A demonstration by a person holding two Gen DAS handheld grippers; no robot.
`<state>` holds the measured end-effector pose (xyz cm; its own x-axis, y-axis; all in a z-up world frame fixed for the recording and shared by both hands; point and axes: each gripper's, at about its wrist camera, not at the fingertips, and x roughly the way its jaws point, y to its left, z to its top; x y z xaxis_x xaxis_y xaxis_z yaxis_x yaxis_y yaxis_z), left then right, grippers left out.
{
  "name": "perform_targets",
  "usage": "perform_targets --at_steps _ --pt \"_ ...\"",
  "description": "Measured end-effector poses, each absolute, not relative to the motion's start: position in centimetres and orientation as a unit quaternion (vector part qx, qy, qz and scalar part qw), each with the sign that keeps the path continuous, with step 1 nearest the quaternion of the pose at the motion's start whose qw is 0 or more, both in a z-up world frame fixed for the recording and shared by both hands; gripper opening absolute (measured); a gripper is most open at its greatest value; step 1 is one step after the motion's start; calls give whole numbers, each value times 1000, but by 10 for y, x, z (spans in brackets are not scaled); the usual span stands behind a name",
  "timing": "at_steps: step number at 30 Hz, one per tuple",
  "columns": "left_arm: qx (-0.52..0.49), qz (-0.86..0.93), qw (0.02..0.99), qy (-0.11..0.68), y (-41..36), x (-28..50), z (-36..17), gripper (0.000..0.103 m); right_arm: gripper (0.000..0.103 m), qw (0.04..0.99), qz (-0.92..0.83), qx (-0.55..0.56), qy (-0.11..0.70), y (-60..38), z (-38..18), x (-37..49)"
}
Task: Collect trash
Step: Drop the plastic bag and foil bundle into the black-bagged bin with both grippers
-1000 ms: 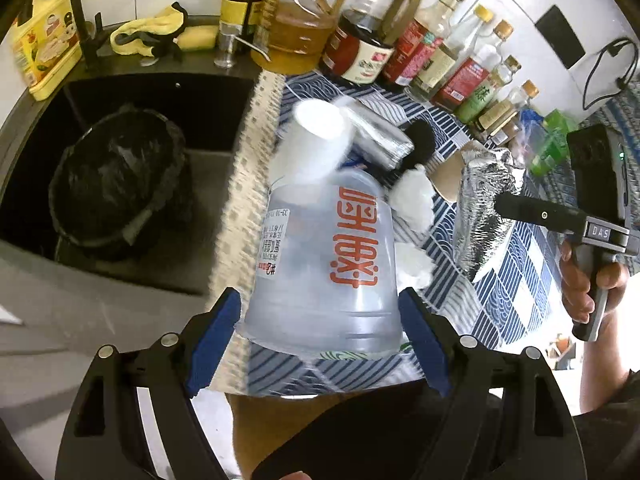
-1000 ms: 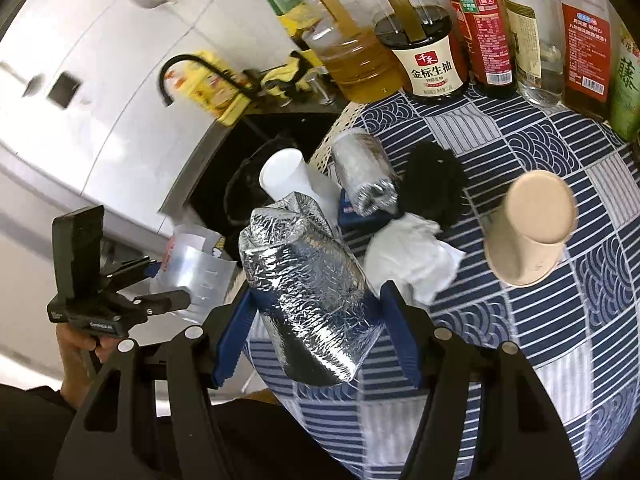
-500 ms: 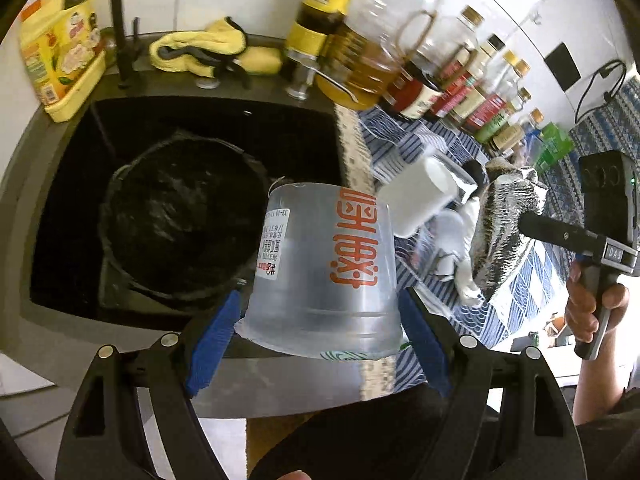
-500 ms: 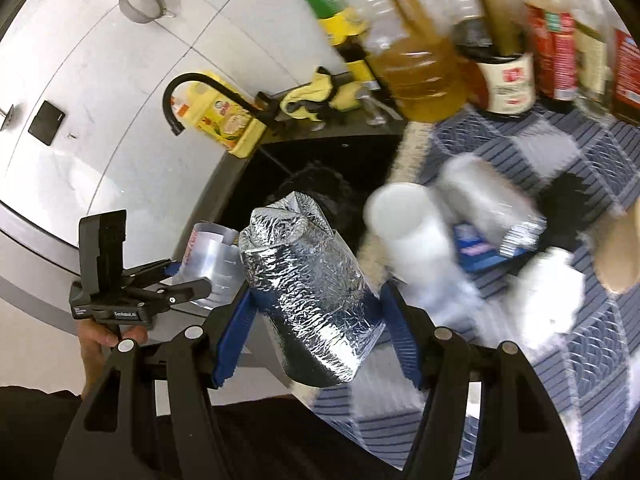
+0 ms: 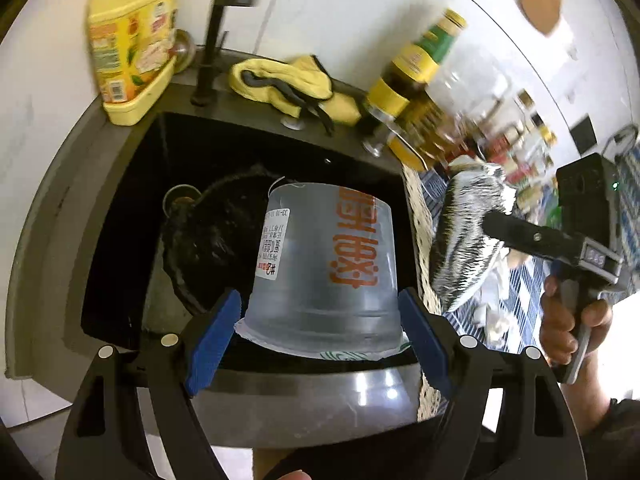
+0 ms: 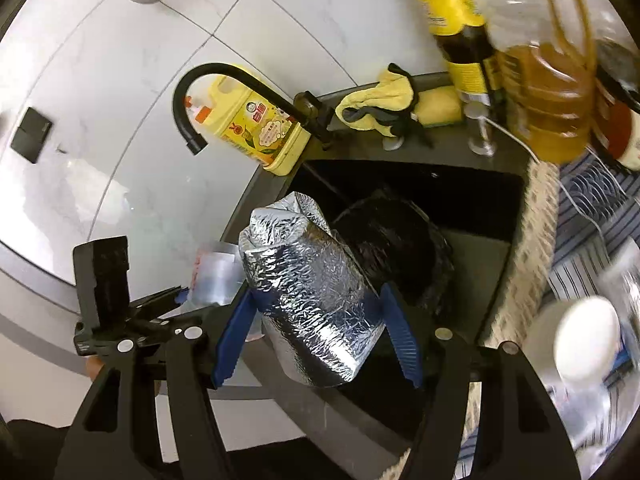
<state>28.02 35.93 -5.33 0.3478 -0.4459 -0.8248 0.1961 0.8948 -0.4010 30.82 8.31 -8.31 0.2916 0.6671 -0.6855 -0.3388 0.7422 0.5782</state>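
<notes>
Dark sink (image 5: 120, 208) holds a black-lined bin (image 6: 400, 240); above it, left gripper (image 5: 320, 320) clamps a clear plastic cup (image 5: 328, 256), right gripper (image 6: 316, 332) clamps a foil pouch (image 6: 304, 280)

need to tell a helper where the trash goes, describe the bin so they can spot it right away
Find the black sink set in the grey counter, under the curved black tap. Standing inside the basin is the bin: a round tub lined with a crinkled, glossy black bag. Its neighbours, the yellow detergent bottle and yellow cloth, sit up on the sink's rim.

Translucent smooth plastic cup (image 5: 324, 256), crinkled shiny foil pouch (image 6: 308, 296), matt black sink (image 5: 120, 240)
</notes>
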Motion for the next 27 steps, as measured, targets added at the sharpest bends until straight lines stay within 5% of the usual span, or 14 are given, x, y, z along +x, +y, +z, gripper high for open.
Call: perform_targets --at_steps 14,27 --pt "-166 -182 791 560 376 333 -87 79 64 754 329 156 547 119 -122 375" --pt "-115 -142 787 590 361 358 -101 85 78 753 320 190 543 95 -129 391"
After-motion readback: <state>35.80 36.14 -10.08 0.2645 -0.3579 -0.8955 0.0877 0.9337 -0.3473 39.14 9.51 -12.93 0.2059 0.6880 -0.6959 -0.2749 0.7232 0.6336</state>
